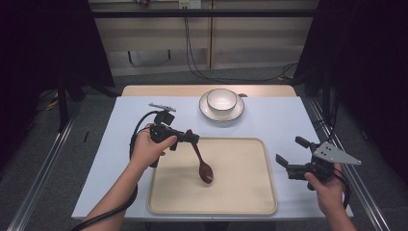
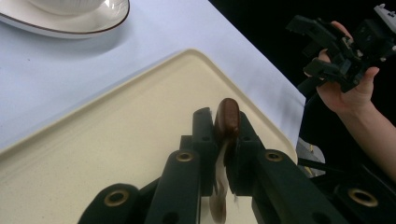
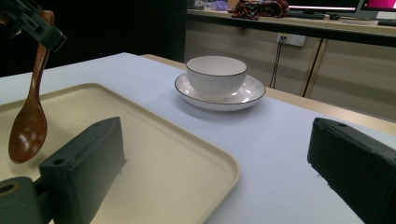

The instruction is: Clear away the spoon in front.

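Spoon [image 1: 202, 162] hangs bowl-down over tray [image 1: 250, 202], handle clamped in left tongs [image 1: 191, 138]; right tongs [image 1: 290, 155] gape, holding nothing.

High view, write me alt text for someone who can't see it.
The left gripper holds a dark wooden spoon by its handle end, bowl hanging down over a cream tray on a pale blue table. The right gripper waits with open fingers at the tray's right, and a white bowl sits on a saucer behind.

Brown spoon [image 1: 203, 166], beige tray [image 1: 240, 192], white bowl [image 1: 222, 99] w/ dark rim
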Action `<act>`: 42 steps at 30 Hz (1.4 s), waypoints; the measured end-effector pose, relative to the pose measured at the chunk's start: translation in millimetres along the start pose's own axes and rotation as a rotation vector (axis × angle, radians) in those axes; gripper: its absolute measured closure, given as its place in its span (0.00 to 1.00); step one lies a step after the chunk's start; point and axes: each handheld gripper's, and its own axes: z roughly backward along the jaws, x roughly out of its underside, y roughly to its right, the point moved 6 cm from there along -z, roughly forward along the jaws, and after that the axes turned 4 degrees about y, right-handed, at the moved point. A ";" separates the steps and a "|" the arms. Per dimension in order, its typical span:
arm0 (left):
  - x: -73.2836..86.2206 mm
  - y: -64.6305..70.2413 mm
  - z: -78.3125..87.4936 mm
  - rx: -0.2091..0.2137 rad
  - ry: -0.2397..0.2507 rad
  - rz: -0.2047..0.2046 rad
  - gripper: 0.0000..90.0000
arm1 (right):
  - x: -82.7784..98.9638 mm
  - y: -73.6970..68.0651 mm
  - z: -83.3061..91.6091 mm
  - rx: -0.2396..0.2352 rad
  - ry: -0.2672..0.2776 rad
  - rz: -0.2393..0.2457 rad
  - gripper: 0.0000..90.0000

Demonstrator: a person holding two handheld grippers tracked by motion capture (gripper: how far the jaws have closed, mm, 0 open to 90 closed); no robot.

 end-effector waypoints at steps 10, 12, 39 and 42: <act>5.4 -6.6 -4.2 -0.014 -0.031 0.014 0.93 | 0.1 -0.9 -0.3 -0.007 0.000 -0.004 0.04; 6.9 -6.6 -5.1 -0.005 -0.040 0.034 0.93 | 0.3 -0.6 -0.2 -0.003 -0.002 -0.004 0.04; 14.3 -18.1 -27.7 -0.071 -0.024 -0.030 0.83 | 1.3 -1.7 -1.6 -0.005 -0.005 -0.006 0.04; 14.8 -19.6 -29.7 -0.077 -0.021 -0.028 0.82 | 1.4 -1.4 -1.5 -0.007 -0.005 -0.005 0.04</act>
